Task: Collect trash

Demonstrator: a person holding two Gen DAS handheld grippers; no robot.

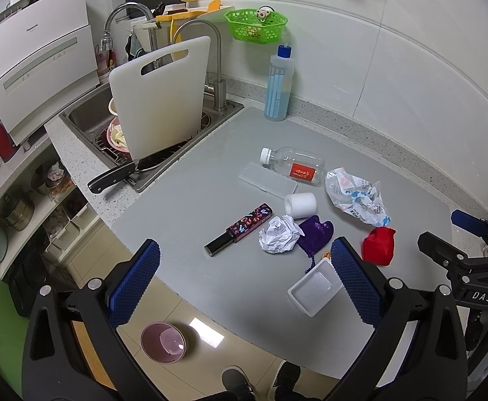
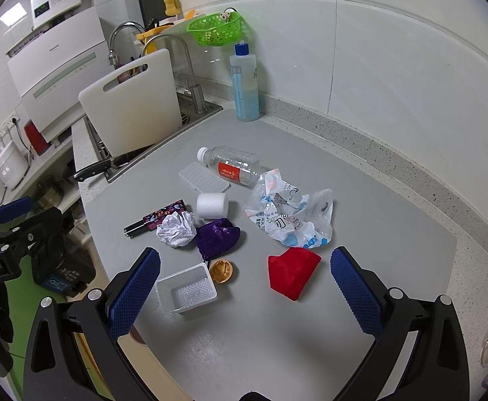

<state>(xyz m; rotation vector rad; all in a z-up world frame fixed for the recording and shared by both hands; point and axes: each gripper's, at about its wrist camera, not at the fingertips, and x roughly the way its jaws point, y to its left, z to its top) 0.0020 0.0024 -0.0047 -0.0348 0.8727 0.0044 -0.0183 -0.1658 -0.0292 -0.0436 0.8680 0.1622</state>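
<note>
Lying crumpled: white paper ball (image 1: pixel 280 234); left gripper (image 1: pixel 245 280), right gripper (image 2: pixel 245 280) wide open, empty.

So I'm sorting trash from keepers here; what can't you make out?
- Walnut shell: left wrist view, almost hidden behind a finger.
- Pink bin: right wrist view, hidden by the counter.
- Sink contents: both views, blocked by the cutting board.
- Bottle label: print too small.

In the left wrist view the walnut shell (image 1: pixel 326 254) at lower centre is nearly hidden behind a gripper finger. The knife (image 1: pixel 112 177) blade disappears under the cutting board (image 1: pixel 158 97). Shoes (image 1: pixel 238 381) are cut by the bottom edge.
</note>
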